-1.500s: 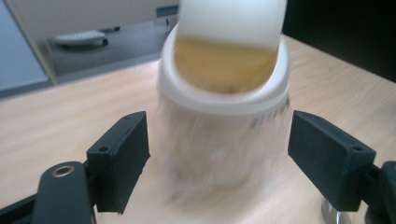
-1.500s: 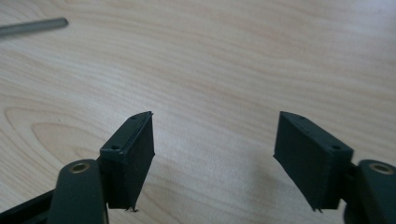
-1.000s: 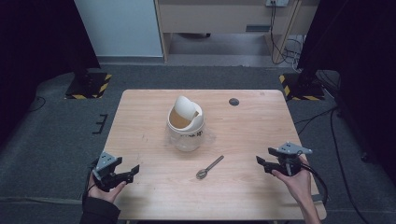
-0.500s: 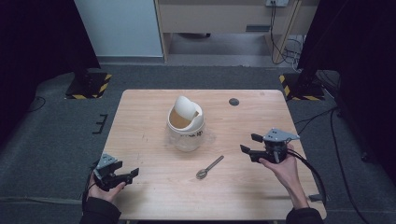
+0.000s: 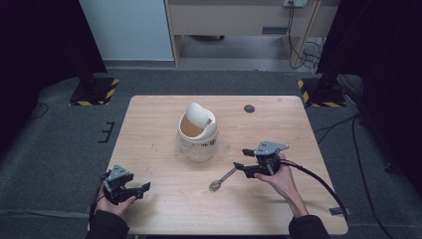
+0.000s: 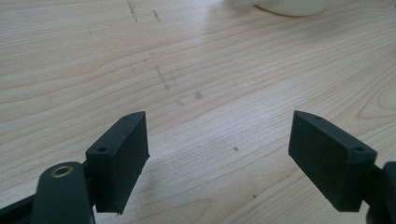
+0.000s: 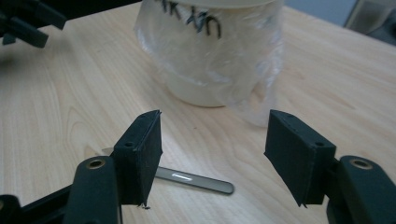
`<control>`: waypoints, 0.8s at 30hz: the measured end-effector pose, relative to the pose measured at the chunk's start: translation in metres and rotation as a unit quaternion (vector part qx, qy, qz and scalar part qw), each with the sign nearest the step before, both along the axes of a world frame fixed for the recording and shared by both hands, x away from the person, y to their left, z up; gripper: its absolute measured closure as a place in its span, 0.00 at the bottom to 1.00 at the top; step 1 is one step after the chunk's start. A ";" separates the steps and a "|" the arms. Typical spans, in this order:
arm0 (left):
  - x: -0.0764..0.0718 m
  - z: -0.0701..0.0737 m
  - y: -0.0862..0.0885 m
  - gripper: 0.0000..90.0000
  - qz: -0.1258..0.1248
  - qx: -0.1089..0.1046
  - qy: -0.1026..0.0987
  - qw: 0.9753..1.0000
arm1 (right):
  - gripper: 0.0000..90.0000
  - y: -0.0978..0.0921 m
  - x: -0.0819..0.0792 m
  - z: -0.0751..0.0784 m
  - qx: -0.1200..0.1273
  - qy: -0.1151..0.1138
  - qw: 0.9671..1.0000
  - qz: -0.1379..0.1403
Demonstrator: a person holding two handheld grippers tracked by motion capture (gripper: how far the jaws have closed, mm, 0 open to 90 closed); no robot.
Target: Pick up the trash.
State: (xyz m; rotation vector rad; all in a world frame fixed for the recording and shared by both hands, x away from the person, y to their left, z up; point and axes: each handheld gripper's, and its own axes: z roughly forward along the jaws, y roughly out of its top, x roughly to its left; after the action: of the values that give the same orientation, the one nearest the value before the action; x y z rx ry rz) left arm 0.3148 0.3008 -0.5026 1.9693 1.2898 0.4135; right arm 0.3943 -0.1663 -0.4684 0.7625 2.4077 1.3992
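The right gripper (image 5: pixel 244 159) is held spread just above the spoon (image 5: pixel 222 179) handle, beside the jar (image 5: pixel 198 133); the left gripper (image 5: pixel 137 189) is spread over bare tabletop (image 5: pixel 164 209).

The high view looks forward and down from above the near edge of the table (image 5: pixel 149 124), taking in its whole top and the floor beyond. The left gripper view sits low and close over bare wood near the left corner, facing far and right. The right gripper view, also low, faces left toward the bin (image 7: pixel 212 51) and spoon (image 7: pixel 196 180), which the high view shares.
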 end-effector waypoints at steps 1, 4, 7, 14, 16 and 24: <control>0.000 0.000 0.000 0.22 -0.001 0.001 0.001 1.000 | 0.40 0.004 0.000 -0.003 0.004 0.005 1.000 0.006; 0.001 0.000 0.000 0.22 -0.004 0.008 0.001 1.000 | 0.40 0.013 0.000 -0.013 -0.016 0.019 0.999 0.026; 0.001 0.000 0.000 0.22 -0.006 0.008 0.000 1.000 | 0.42 0.018 0.000 -0.021 -0.030 0.028 0.998 0.038; 0.002 0.001 -0.002 0.22 -0.016 0.015 -0.001 1.000 | 0.43 0.030 0.000 -0.036 -0.058 0.045 0.994 0.076; 0.002 0.001 -0.003 0.22 -0.018 0.017 -0.001 1.000 | 0.44 0.035 -0.001 -0.038 -0.060 0.046 0.993 0.088; 0.002 0.000 -0.003 0.22 -0.022 0.021 0.000 1.000 | 0.46 0.042 -0.002 -0.047 -0.086 0.042 0.989 0.116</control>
State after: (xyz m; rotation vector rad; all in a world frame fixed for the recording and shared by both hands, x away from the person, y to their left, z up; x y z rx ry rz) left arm 0.3172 0.2977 -0.5026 2.0286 1.2457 0.4220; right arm 0.3928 -0.1242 -0.5158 0.5229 2.7124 1.2362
